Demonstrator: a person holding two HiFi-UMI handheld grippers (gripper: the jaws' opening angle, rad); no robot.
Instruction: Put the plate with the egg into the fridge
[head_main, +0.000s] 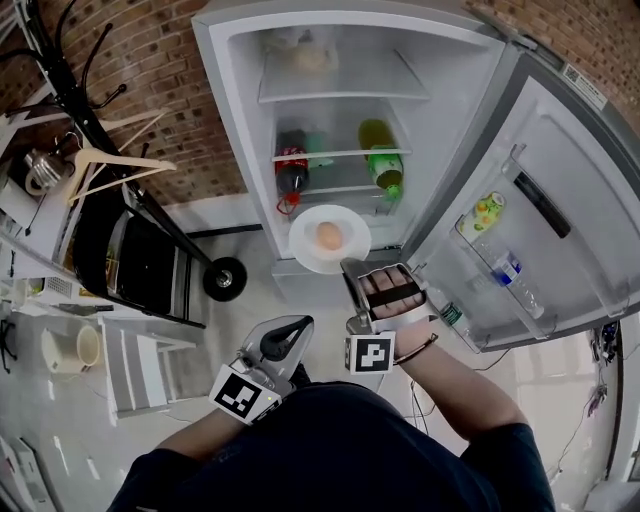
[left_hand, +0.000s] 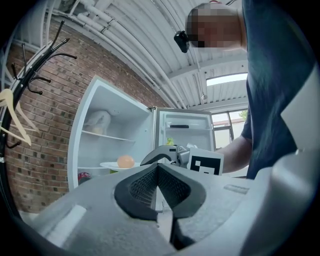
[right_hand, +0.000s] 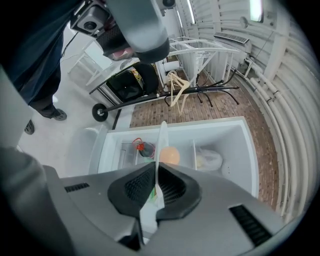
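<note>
A white plate (head_main: 329, 240) with a brown egg (head_main: 328, 236) on it hangs level in front of the open fridge (head_main: 240, 120), at the height of its lower shelves. My right gripper (head_main: 352, 268) is shut on the plate's near rim. In the right gripper view the plate (right_hand: 161, 142) shows edge-on between the pads, with the egg (right_hand: 170, 155) to its right. My left gripper (head_main: 275, 345) is shut and empty, low and to the left of the plate. From the left gripper view I see the plate (left_hand: 111, 165) and the egg (left_hand: 125, 161) beyond its jaws.
The fridge shelves hold a cola bottle (head_main: 290, 170), a green bottle (head_main: 380, 160) and a bag (head_main: 305, 52) on the top shelf. The open door (head_main: 560, 200) at the right carries bottles (head_main: 507, 275). A black wheeled cart (head_main: 150, 265) and a coat rack with hangers (head_main: 100, 160) stand at the left.
</note>
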